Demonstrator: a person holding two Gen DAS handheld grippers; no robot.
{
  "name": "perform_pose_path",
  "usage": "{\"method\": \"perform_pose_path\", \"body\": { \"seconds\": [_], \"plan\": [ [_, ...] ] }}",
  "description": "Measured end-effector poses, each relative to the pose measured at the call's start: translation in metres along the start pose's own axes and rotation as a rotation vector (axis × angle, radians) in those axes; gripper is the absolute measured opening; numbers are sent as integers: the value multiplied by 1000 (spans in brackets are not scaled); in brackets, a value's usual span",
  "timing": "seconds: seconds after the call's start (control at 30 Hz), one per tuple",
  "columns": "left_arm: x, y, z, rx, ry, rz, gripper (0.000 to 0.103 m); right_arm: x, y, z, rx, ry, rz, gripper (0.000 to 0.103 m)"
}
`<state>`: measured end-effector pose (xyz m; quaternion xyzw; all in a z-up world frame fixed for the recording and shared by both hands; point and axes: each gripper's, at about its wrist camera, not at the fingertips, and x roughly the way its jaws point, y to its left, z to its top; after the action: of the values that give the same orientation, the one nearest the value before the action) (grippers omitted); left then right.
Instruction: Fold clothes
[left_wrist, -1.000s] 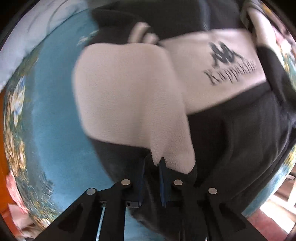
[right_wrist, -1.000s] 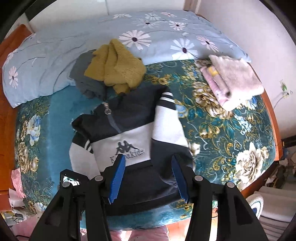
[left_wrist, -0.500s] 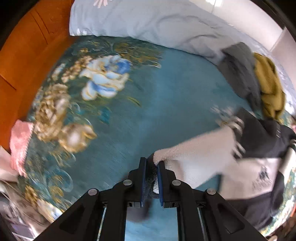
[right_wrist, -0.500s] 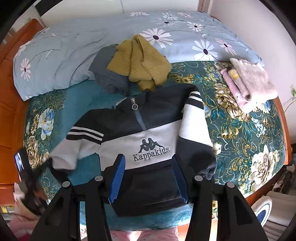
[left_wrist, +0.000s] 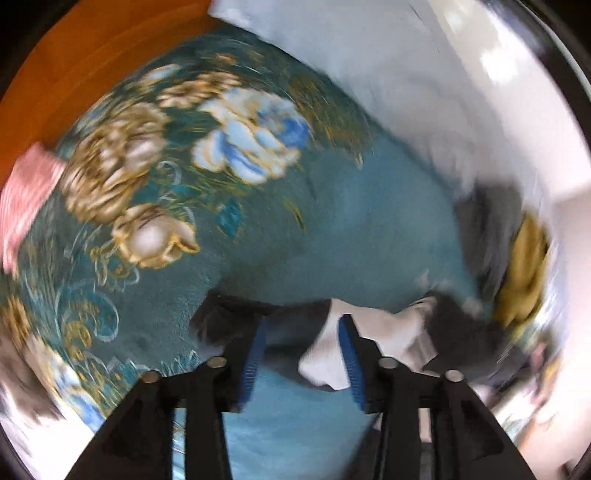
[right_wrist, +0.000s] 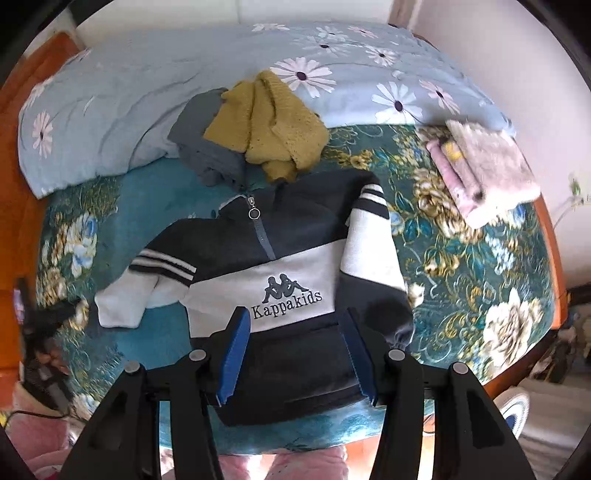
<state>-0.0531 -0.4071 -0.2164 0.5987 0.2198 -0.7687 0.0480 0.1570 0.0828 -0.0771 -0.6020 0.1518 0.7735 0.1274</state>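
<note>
Left wrist view, blurred: left claw spread apart, gripping nothing, over the sweatshirt sleeve on the teal bed.

Right wrist view: right claw spread apart above the sweatshirt, lying face-up mid-bed; yellow garment at 12 o'clock, pink folded pile at 2 o'clock.

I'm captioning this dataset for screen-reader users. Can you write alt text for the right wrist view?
A black-and-white Kappakids pullover lies front-up on a floral teal bedspread, seen past the open right gripper. A mustard knit and grey garment sit behind it.
</note>
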Motion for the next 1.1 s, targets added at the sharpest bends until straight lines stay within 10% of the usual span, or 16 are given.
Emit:
{"method": "perform_pose_path", "body": {
  "seconds": [0.23, 0.53, 1.1],
  "plan": [
    [-44, 38, -24, -127, -74, -73, 59, 8, 13, 9, -75, 16, -34, 53],
    [-36, 40, -86, -156, 56, 6, 59, 57, -17, 3, -89, 93, -3, 53],
    [-105, -154, -162, -56, -45, 237, 59, 167, -200, -26, -7, 187, 257, 65]
  ]
}}
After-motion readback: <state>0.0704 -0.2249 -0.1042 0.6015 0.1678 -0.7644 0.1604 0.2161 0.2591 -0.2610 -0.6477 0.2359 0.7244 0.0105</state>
